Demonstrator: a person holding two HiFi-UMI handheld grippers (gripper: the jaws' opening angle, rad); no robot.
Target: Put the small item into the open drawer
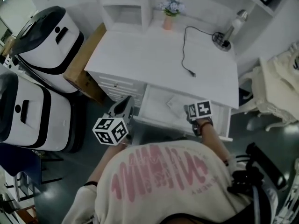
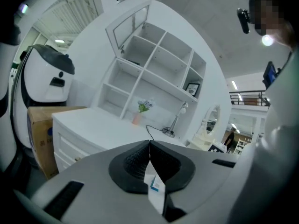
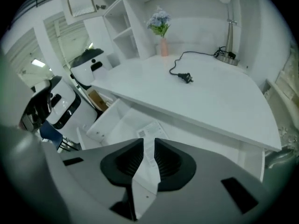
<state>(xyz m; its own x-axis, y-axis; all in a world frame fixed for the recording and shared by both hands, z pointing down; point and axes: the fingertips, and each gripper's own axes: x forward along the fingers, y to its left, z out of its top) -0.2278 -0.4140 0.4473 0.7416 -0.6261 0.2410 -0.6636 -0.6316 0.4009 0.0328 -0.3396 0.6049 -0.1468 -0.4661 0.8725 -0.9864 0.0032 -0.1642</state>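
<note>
The white desk (image 1: 154,55) has its middle drawer (image 1: 150,107) pulled out, and a printed sheet (image 1: 176,102) lies flat inside. My right gripper (image 1: 190,113) hovers over the drawer's right part. In the right gripper view its jaws (image 3: 149,141) stand a narrow gap apart, and the sheet (image 3: 150,132) in the drawer (image 3: 117,120) shows through that gap. My left gripper (image 1: 127,102) hangs left of the drawer front, its tips (image 2: 149,143) touching. A white piece with a blue label (image 2: 156,185) sits low behind those tips. I cannot tell whether that piece is an item.
On the desktop lie a black cable with plug (image 1: 184,55), a lamp (image 1: 231,31) and a flower vase (image 1: 170,13). A cardboard box (image 1: 84,64) and two white-and-black machines (image 1: 46,45) stand at the left. A white chair (image 1: 275,92) stands at the right.
</note>
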